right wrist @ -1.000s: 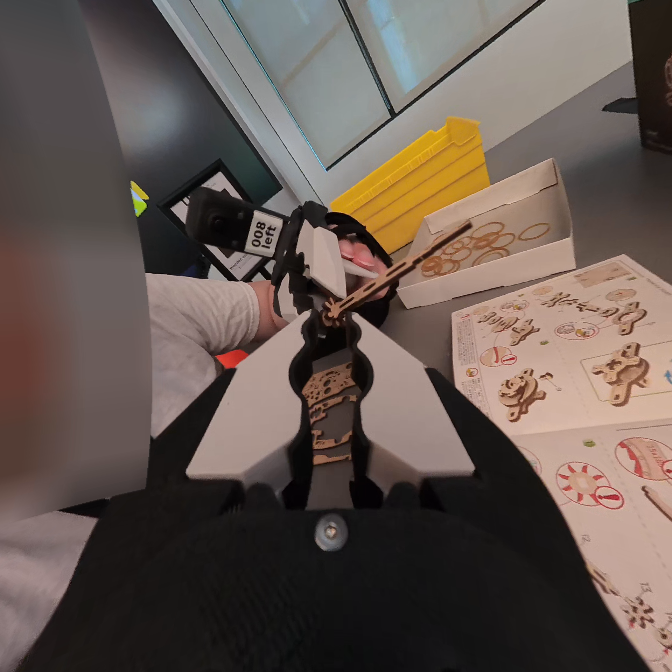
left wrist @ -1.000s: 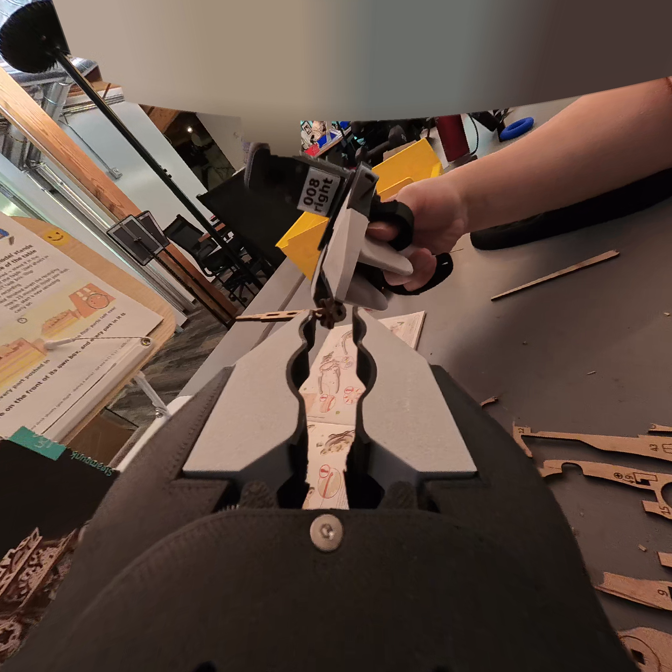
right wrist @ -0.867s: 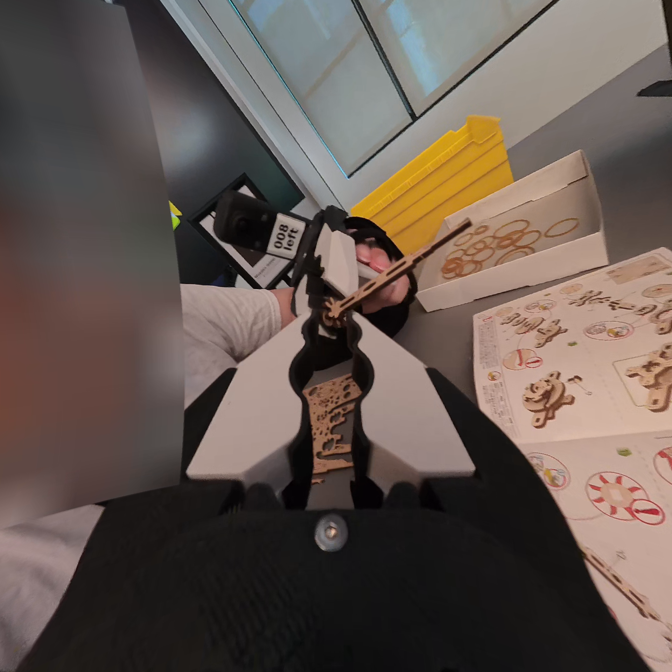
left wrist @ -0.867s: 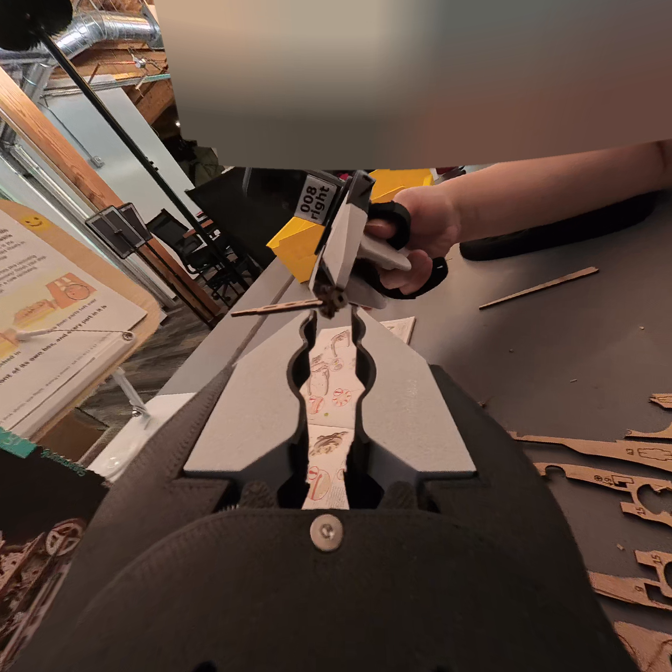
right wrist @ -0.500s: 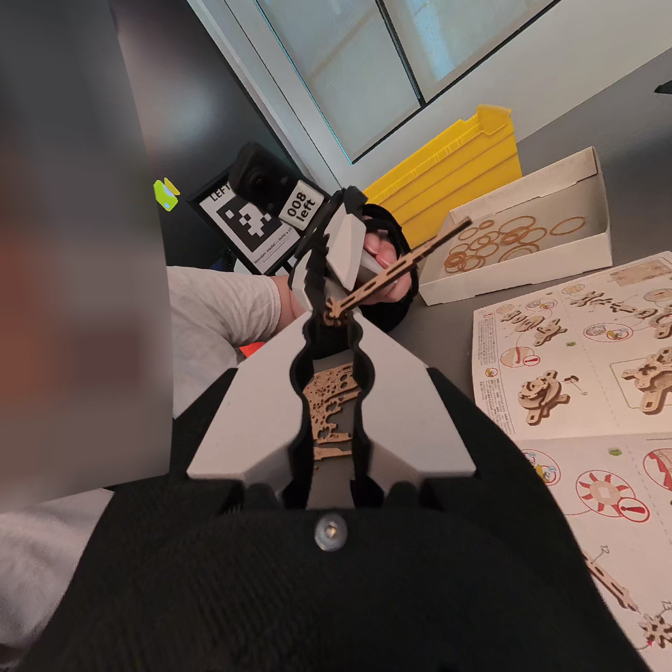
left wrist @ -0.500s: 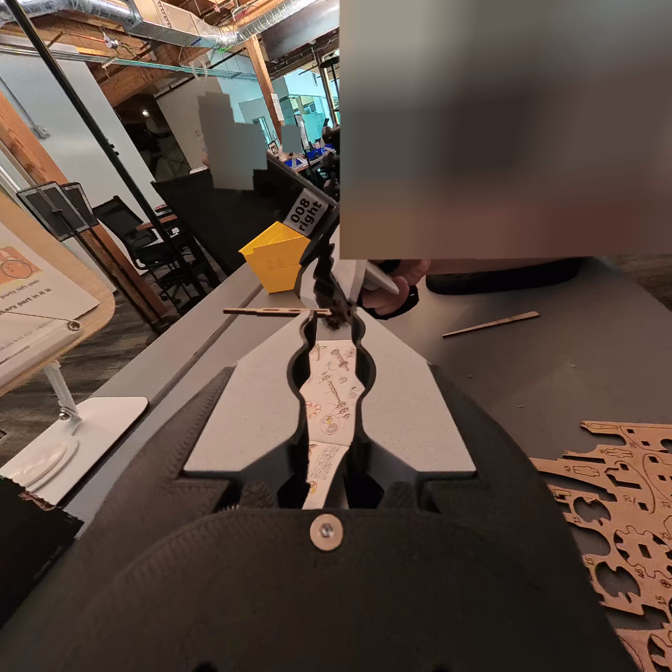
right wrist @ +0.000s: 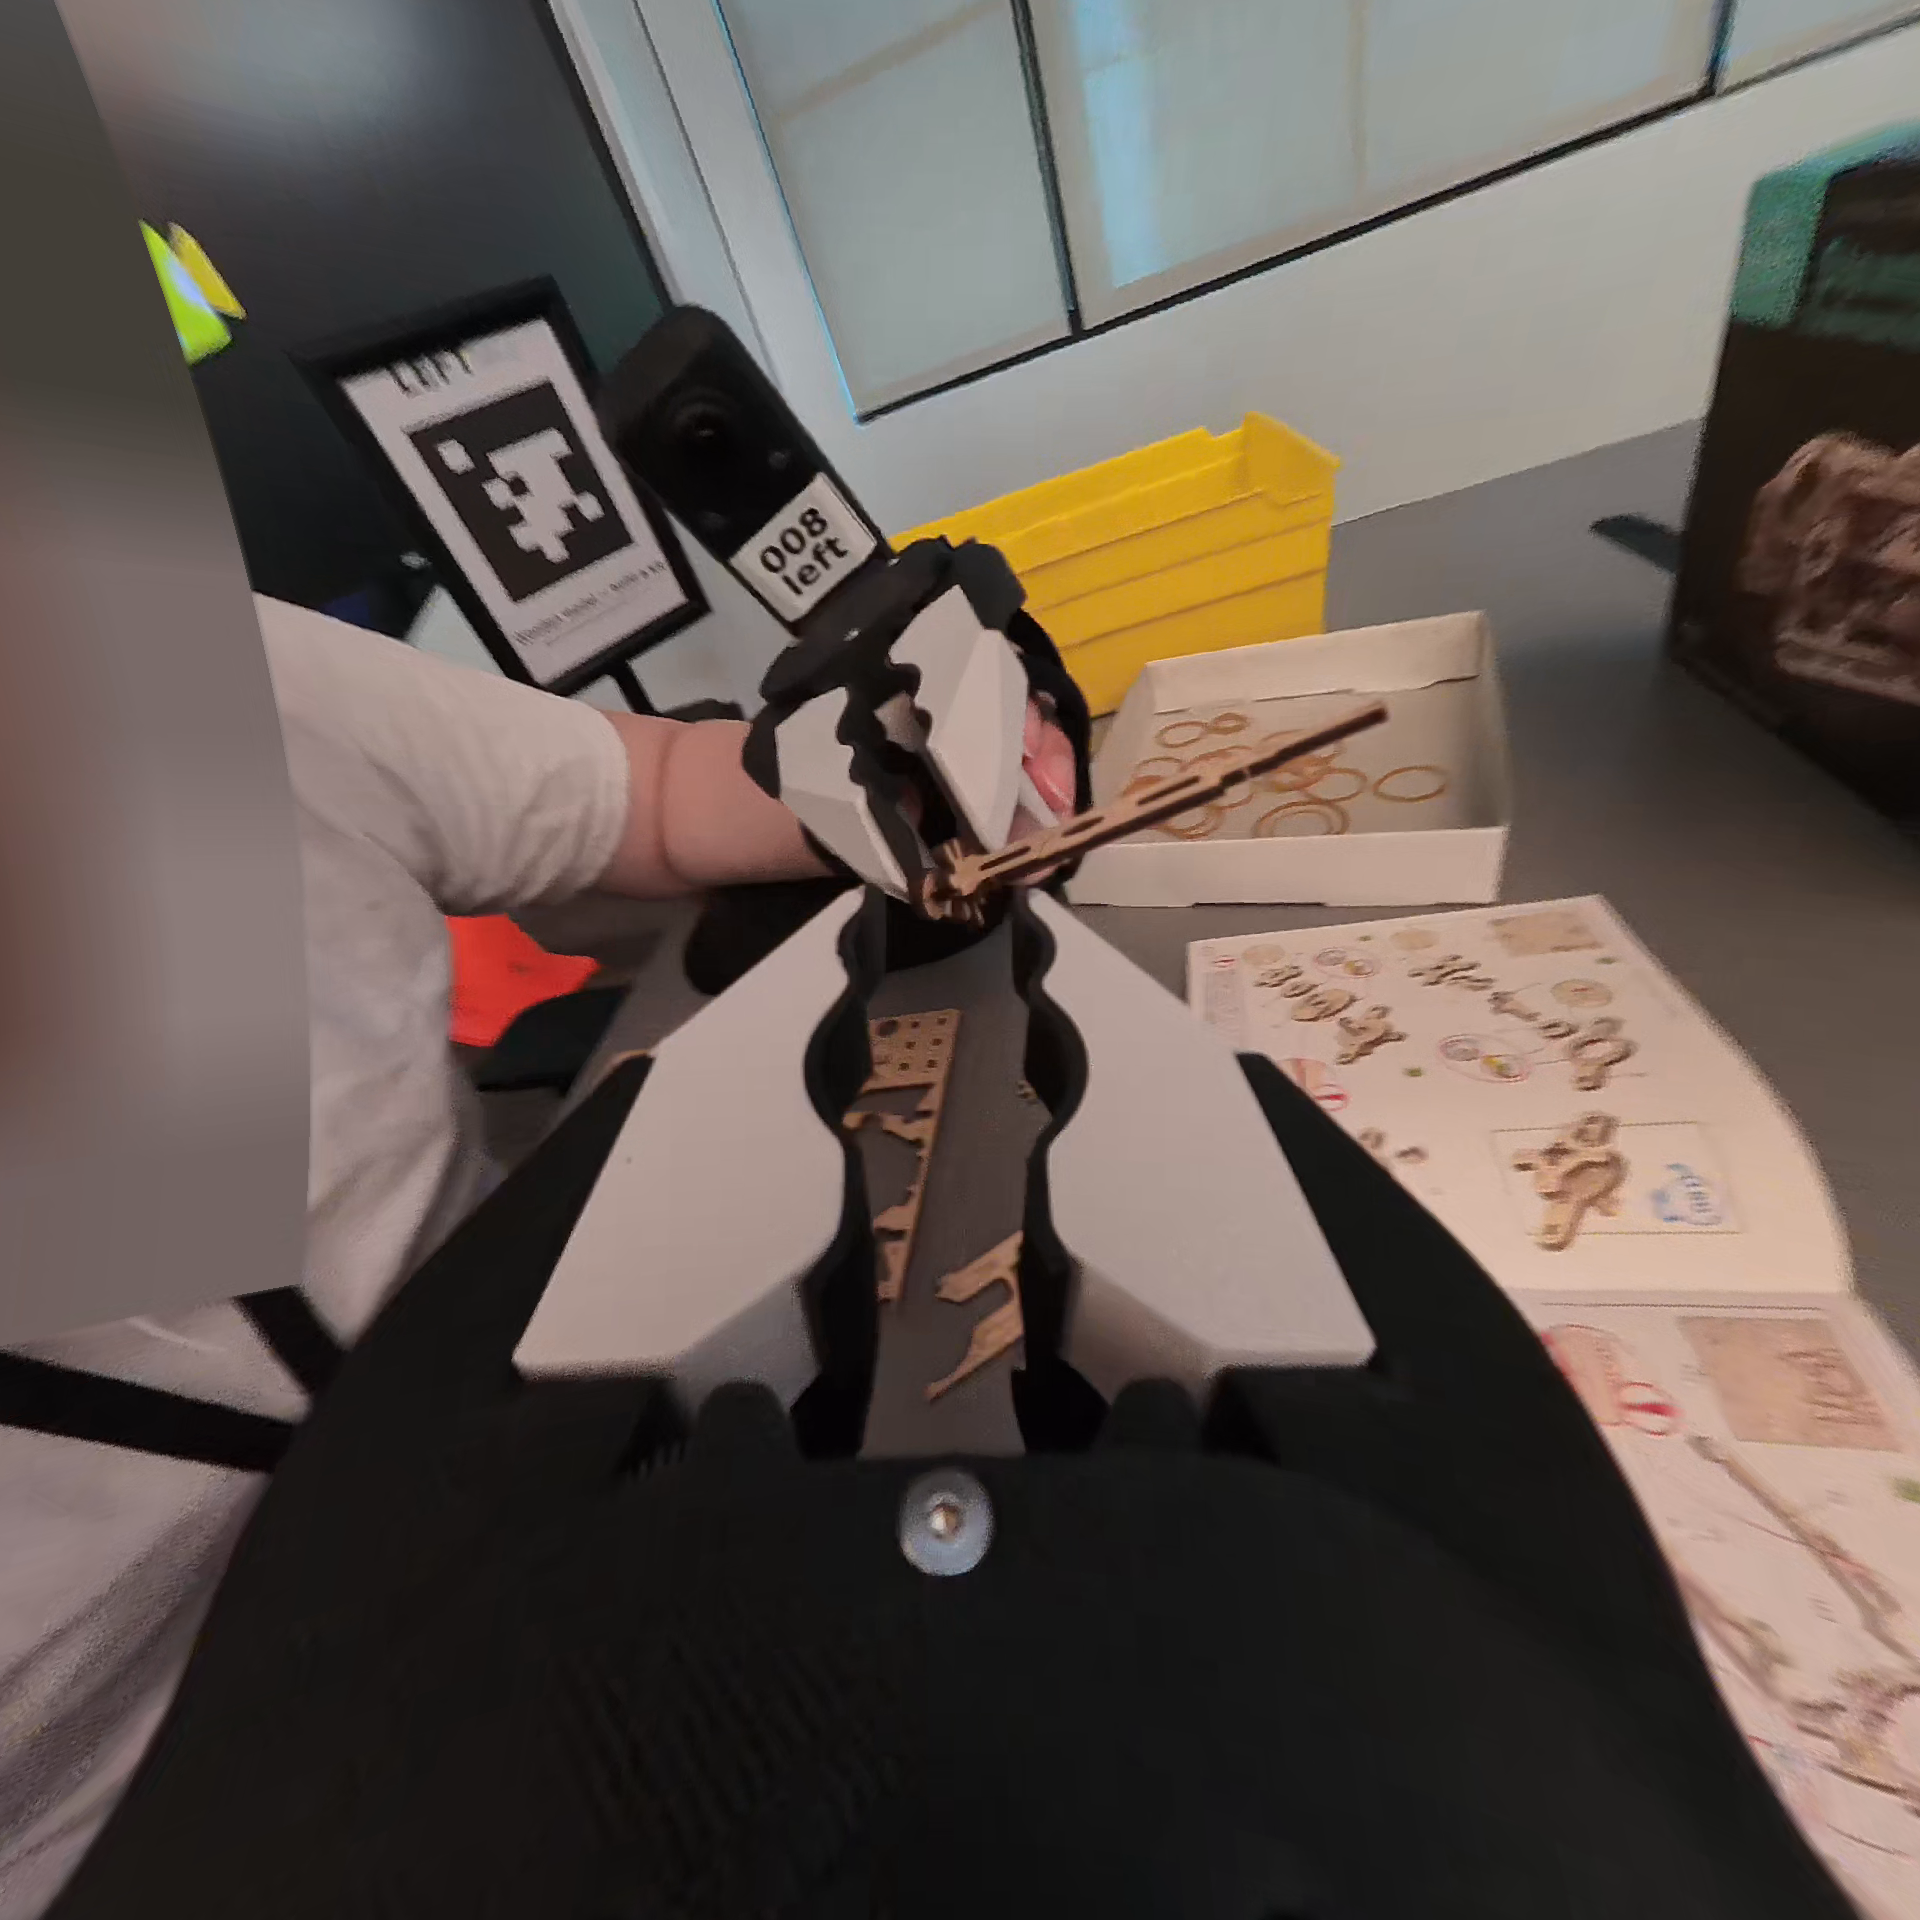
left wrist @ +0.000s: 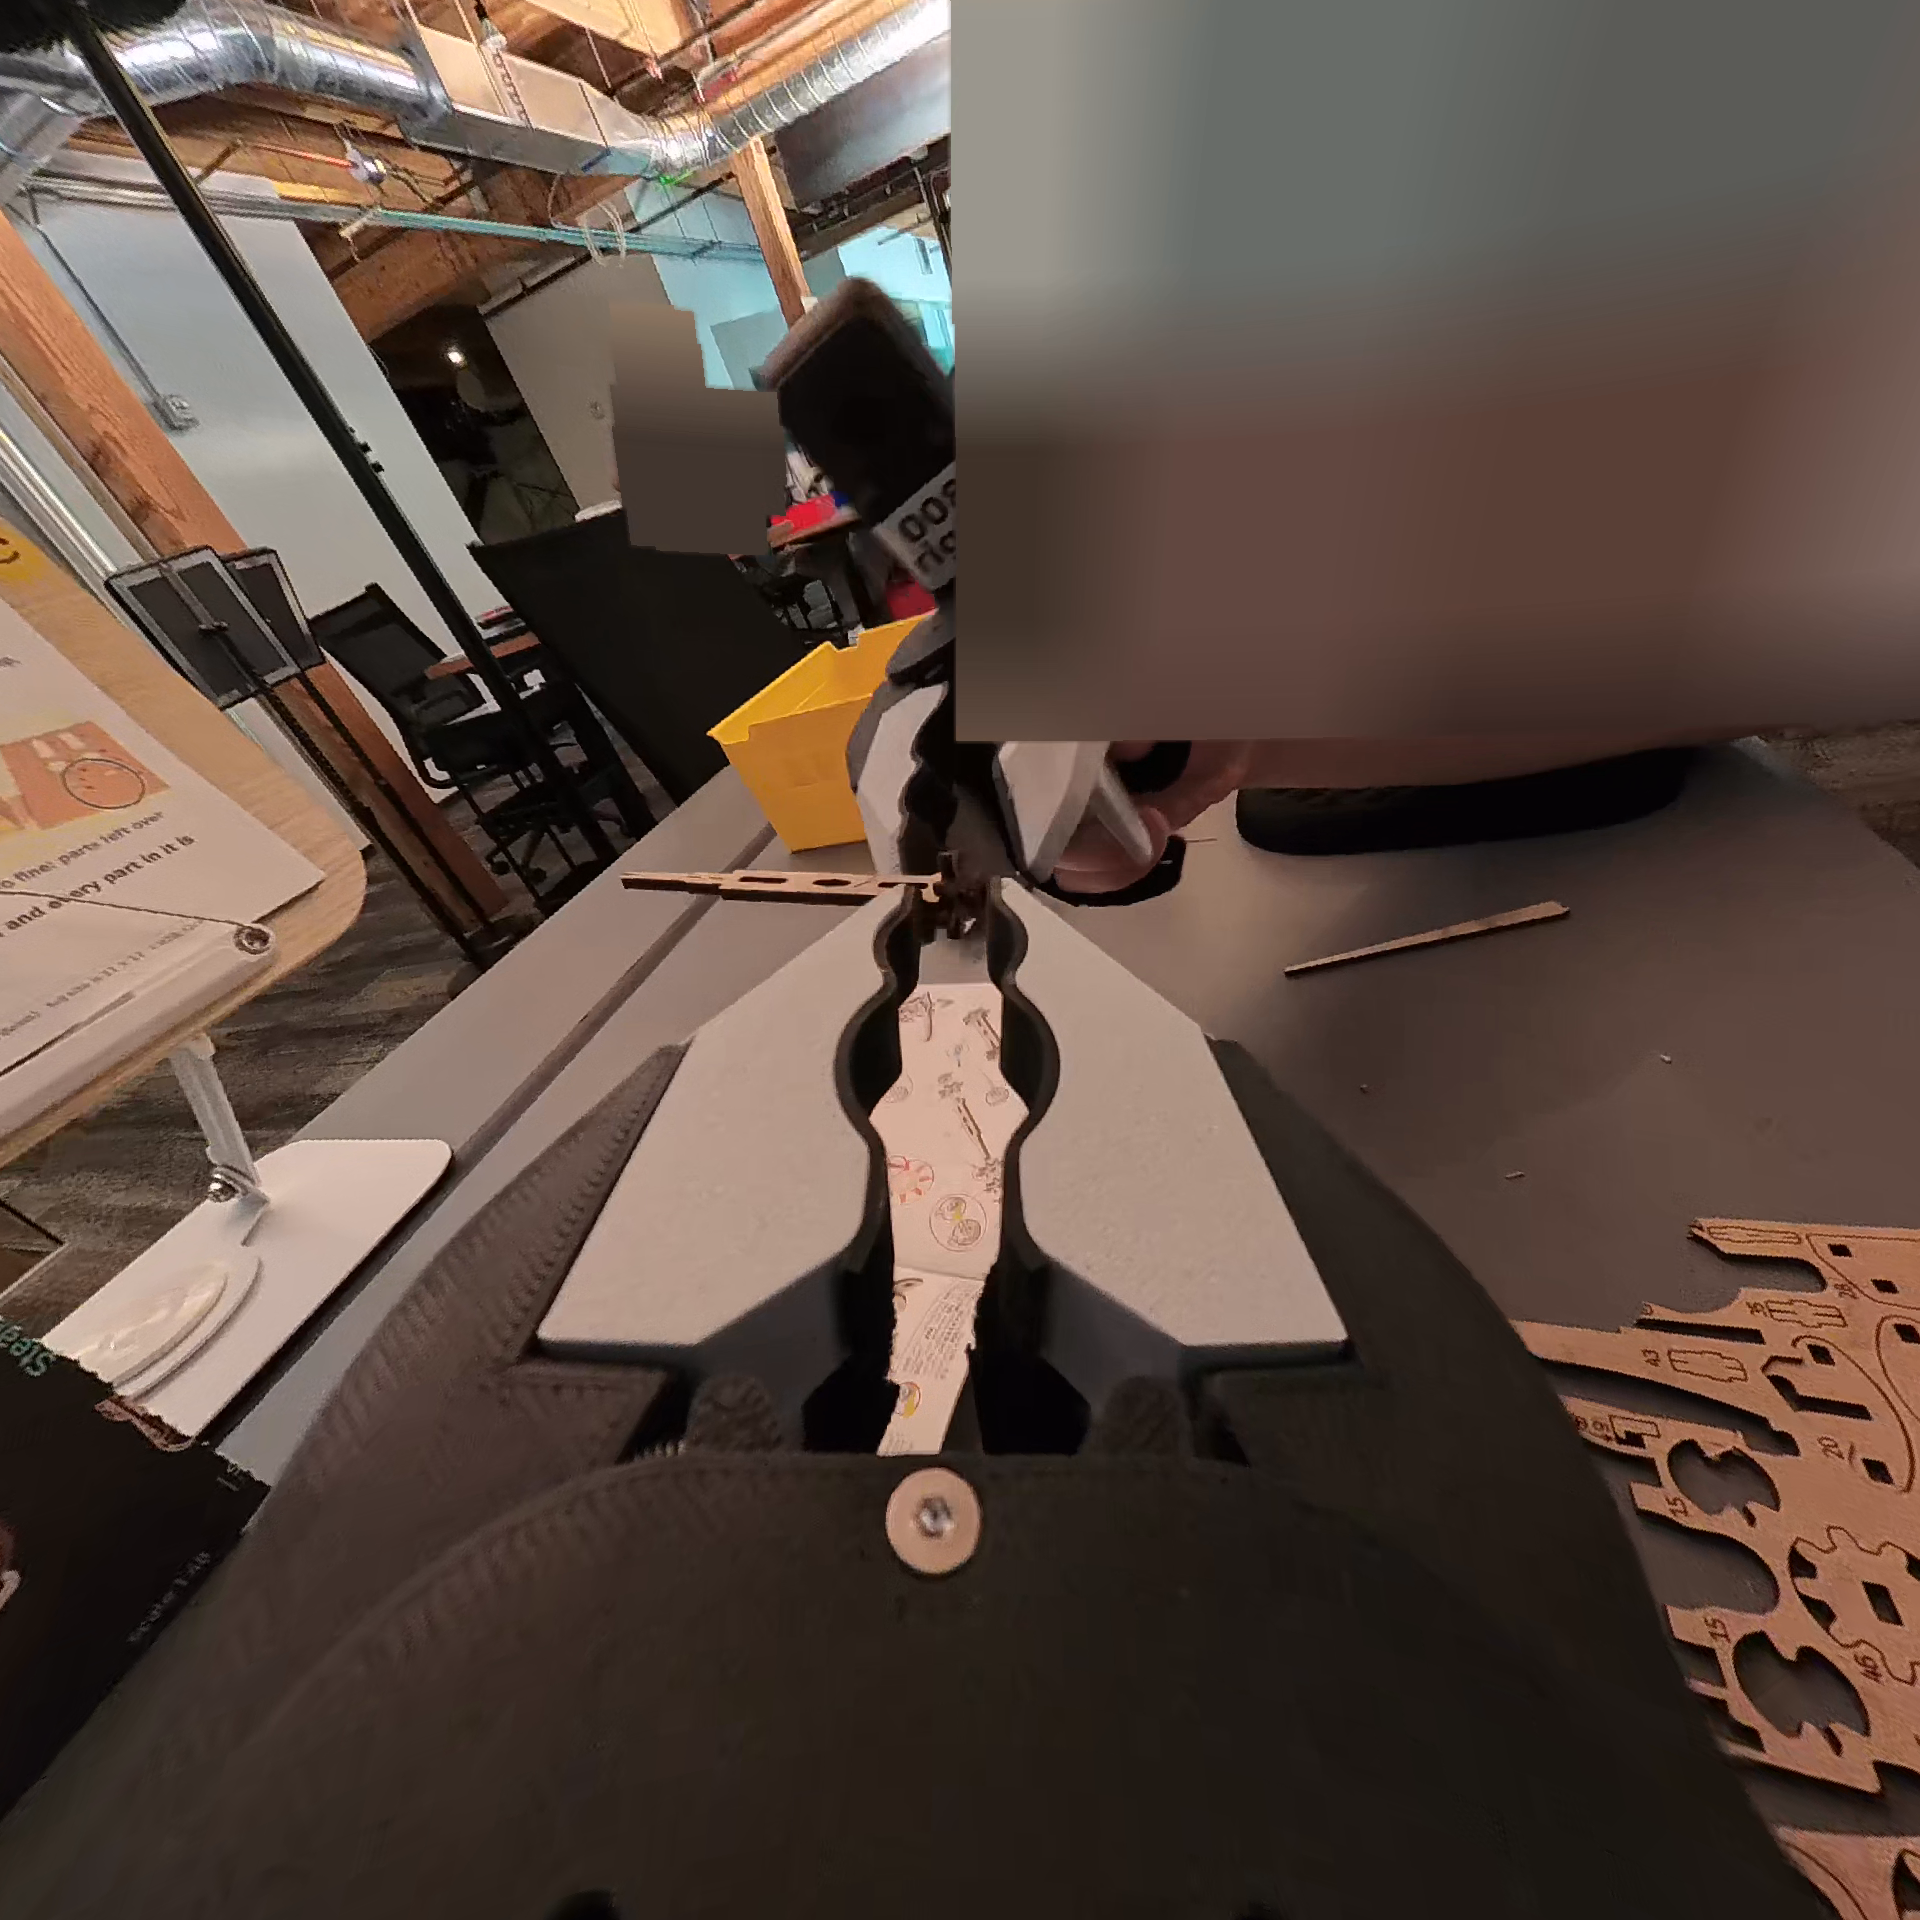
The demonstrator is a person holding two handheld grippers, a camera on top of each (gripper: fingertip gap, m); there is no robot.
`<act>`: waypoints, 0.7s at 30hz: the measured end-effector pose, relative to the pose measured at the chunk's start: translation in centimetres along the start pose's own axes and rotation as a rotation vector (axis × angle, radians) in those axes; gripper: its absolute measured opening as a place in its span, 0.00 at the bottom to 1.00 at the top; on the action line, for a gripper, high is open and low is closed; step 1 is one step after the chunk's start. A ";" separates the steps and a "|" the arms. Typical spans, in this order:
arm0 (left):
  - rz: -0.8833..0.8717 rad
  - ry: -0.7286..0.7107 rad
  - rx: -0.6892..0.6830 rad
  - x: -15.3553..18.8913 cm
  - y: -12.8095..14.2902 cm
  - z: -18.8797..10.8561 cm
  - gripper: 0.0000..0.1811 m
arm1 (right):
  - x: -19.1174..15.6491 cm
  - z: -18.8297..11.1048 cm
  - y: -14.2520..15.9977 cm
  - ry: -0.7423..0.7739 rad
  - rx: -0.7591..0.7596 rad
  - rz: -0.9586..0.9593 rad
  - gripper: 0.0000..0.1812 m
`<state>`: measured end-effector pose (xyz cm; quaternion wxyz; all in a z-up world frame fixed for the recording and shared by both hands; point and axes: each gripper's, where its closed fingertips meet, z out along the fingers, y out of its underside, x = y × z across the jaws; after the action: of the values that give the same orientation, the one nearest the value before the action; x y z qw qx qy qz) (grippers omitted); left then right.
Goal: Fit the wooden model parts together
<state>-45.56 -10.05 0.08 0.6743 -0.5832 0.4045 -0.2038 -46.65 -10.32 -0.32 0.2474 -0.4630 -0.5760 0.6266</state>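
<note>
Wooden strip (right wrist: pixel 1164 795) and small toothed wheel (right wrist: pixel 951 894) meet in mid-air right at the tips of both tools, held up off the table so the joint can be seen and worked from two sides; in the right wrist view the right gripper (right wrist: pixel 940 914) has its tips pinched in at the wheel, apparently closed on it, though the contact is small and partly hidden; the left gripper (left wrist: pixel 951 920) comes at the same joint from the opposite side, its tips likewise drawn together there, and which of the two parts it clamps I cannot tell. Opposed grips like this would let one tool steady while the other presses the parts home. Below the left gripper lies the instruction sheet (right wrist: pixel 1507 1091), open for reference; cut-out wooden sheet (left wrist: pixel 1787 1455) rests to its right. Farther off sit a white box (right wrist: pixel 1486 727) of rubber rings and a yellow bin (right wrist: pixel 1174 540).
</note>
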 end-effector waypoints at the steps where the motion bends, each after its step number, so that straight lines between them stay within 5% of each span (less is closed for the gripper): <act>1: 0.004 -0.004 0.001 0.0 0.0 0.0 0.05 | 0.1 0.0 -0.1 0.028 -0.005 -0.046 0.12; 10: -0.008 -0.068 0.009 -1.1 -0.3 -0.2 0.05 | 0.3 -0.3 -1.0 0.232 -0.030 -0.389 0.12; 21: -0.017 -0.055 0.019 -0.7 -0.7 -0.1 0.05 | 0.5 0.1 -0.6 0.280 -0.059 -0.424 0.08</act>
<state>-45.92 -9.76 0.97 0.6888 -0.5857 0.3791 -0.1971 -47.12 -9.80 0.09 0.4373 -0.4210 -0.6383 0.4735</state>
